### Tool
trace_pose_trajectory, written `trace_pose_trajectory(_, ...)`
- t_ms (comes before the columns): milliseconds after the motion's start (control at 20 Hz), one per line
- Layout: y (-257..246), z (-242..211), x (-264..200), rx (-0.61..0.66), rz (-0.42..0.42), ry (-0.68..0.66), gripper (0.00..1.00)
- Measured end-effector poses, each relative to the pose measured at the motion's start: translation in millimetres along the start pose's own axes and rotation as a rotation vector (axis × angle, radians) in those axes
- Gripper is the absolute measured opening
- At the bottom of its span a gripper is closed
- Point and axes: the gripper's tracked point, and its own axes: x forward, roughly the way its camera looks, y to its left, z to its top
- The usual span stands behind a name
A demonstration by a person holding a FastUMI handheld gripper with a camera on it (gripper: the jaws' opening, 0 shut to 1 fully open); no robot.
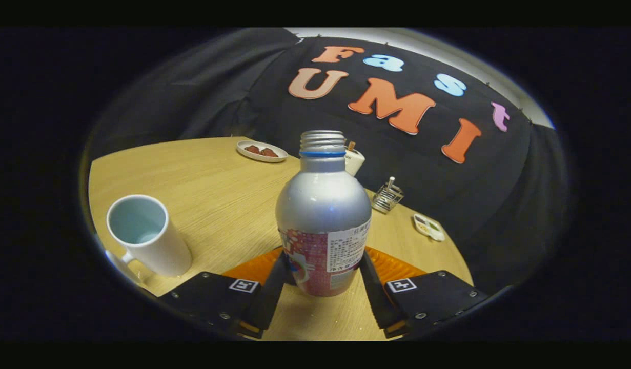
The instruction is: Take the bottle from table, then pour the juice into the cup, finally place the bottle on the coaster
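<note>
The tabletop [218,195] is light wood with a round edge, and a black cloth wall hangs behind it. On the left stands a white cup [147,234] with its handle toward the camera; its inside looks pale blue. Farther back sits a small white plate [261,151] with red-brown bits on it. In the middle is the bottle [323,215]. It is silver with a blue ring under its open screw neck, has no cap, and wears a pink and white label low down. It stands upright, and its foot is at the near edge of an orange coaster [392,266] that shows on both sides of it. The tool [323,279] has one finger pressed on each side of the bottle's lower part, so it is clamped on the bottle. Behind the bottle peeks a white box [355,160]. To the right are a small wire rack [387,197] and a little white dish [429,227].
</note>
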Motion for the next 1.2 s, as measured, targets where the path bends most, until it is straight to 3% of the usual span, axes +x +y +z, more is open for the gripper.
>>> trace_pose_trajectory(150, -2, 1, 11, 0.099, 0.024, 0.006, 0.76)
trace_pose_trajectory(850, -7, -17, 20, 0.337, 0.056, 0.038, 0.78)
trace_pose_trajectory(1200, 0, -48, 21, 0.332, 0.054, 0.122, 0.83)
